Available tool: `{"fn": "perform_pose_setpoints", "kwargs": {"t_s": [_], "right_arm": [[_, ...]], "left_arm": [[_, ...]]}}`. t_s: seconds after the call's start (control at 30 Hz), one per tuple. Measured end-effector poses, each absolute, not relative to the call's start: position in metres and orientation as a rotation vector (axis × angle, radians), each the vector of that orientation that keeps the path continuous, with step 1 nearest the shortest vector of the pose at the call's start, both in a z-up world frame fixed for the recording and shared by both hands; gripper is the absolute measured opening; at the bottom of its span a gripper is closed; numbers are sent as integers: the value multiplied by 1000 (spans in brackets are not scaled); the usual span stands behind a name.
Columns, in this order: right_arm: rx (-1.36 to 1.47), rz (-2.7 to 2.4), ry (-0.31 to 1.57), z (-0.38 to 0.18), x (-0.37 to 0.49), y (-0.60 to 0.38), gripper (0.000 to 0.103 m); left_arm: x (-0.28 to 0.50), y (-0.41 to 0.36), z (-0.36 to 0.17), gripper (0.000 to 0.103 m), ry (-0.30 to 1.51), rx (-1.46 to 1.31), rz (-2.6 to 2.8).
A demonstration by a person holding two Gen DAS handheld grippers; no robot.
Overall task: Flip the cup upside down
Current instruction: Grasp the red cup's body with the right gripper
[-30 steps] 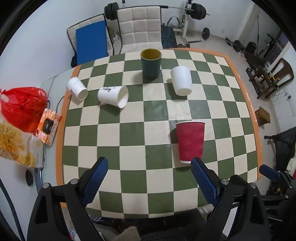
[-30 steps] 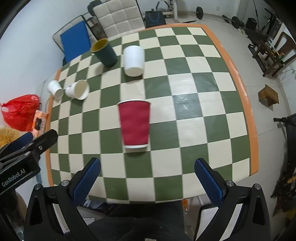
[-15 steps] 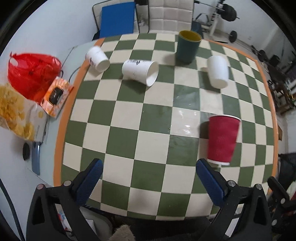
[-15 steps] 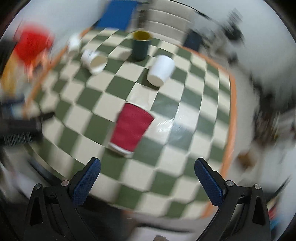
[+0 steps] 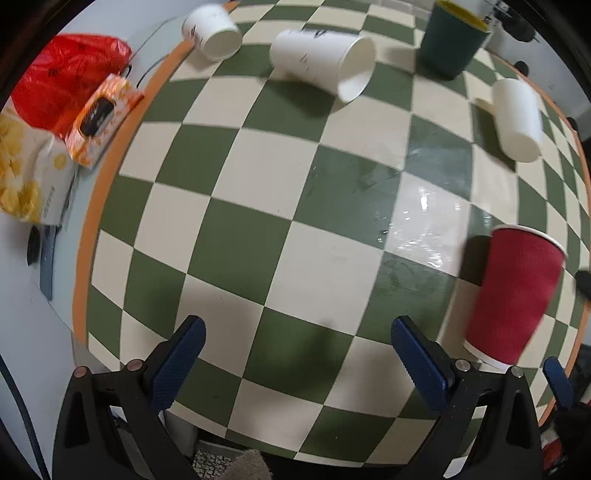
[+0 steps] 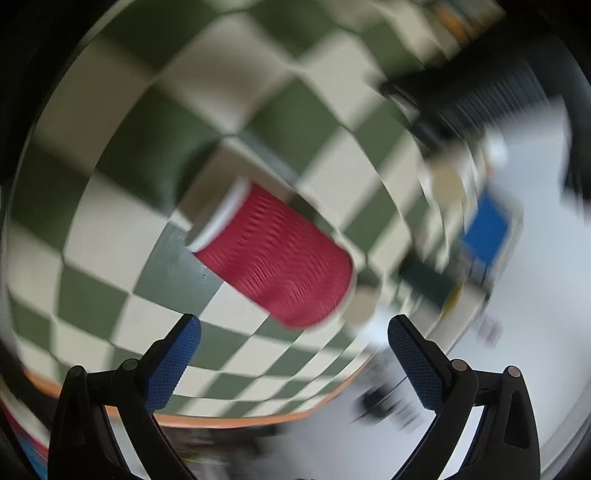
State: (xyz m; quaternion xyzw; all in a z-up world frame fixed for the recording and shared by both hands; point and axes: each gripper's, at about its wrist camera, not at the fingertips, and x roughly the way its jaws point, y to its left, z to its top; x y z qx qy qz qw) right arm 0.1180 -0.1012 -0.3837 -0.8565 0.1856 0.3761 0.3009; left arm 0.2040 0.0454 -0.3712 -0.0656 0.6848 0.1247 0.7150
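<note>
**Right gripper rolls in toward red cup**

Rolled hard over since half a second back, the right wrist camera now shows the checkered table tilted and smeared, while the left view has dropped closer to the board.

Left wrist view: left gripper hangs wide apart and empty over the near squares. At 3 o'clock stands the red cup, mouth up — apparently the one to be flipped. Two white cups lie on their sides at 12 o'clock and 11 o'clock, a third white cup at 2 o'clock, beside an upright green cup. The checkered table has an orange rim; a red bag and snack packets sit beyond it at 10 o'clock.

Right wrist view: right gripper is spread wide, holding nothing, with the red cup just ahead — probably twisted so a later turn inverts the cup. Background is too blurred to read.
</note>
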Motion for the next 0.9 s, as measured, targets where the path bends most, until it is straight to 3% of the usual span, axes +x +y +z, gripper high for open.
{"fn": "perform_pose_setpoints", "kwargs": {"t_s": [0.17,0.3,0.67,0.73,0.9], "right_arm": [[-2538,1160,228,-413,123,-118,103],[-2627,1240,121,-425,138,-120,102],[-2685,1320,62,-446,157,-117,99],[-2691,1318,63,-451,162,-114,94],[-2704,1315,59,-458,171,-111,91]], "left_arm": [[207,50,-387,103,1540,-167,292],[209,55,-397,103,1553,-188,296],[217,62,-414,103,1580,-183,276],[222,63,-416,103,1584,-181,271],[227,63,-417,103,1584,-168,266]]}}
